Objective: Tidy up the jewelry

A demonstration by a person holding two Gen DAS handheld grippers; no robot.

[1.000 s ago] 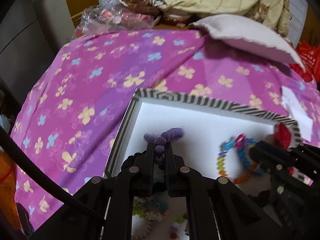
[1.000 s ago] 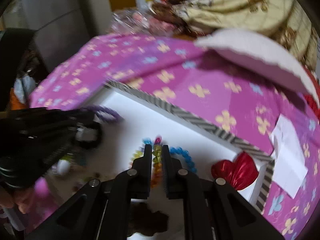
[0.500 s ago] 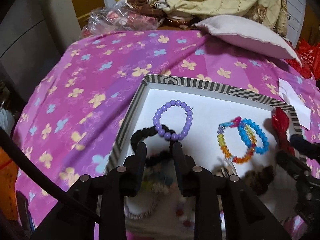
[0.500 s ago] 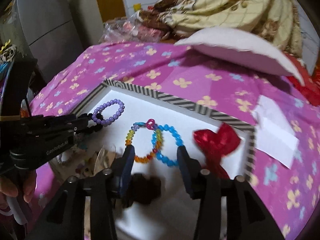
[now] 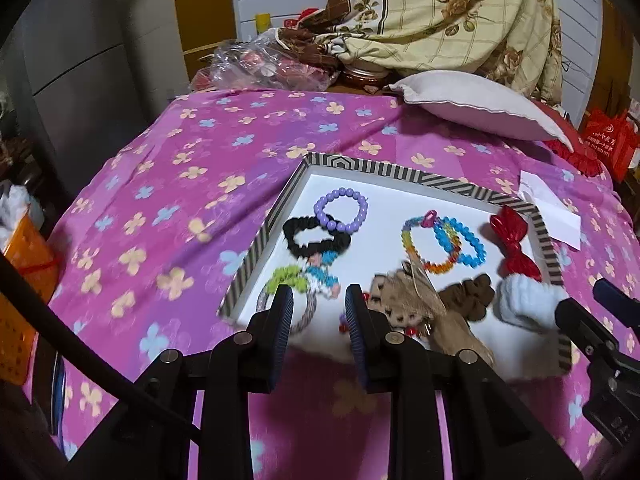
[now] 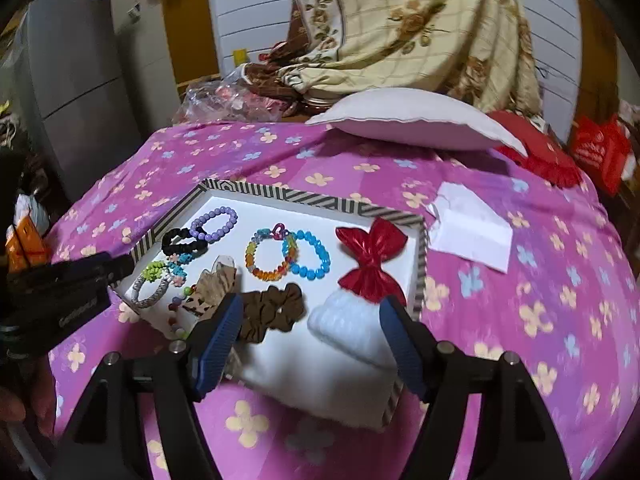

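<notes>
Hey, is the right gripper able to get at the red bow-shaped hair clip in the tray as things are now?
Probably yes. The right gripper is open and empty, and the red bow-shaped hair clip lies uncovered just ahead. Only the white fluffy scrunchie sits between them, so coming in from above looks easiest.

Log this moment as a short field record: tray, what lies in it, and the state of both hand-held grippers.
surface: pink floral bedsheet
tray: striped-rim white tray on the bedsheet
far row: purple bead bracelet, rainbow bead bracelet overlapping blue bead bracelet, red bow
near row: black scrunchie, brown scrunchie, white fluffy scrunchie
left hand-held gripper: open, empty, at the tray's near edge
right hand-held gripper: open wide, empty
beside tray: white paper
</notes>
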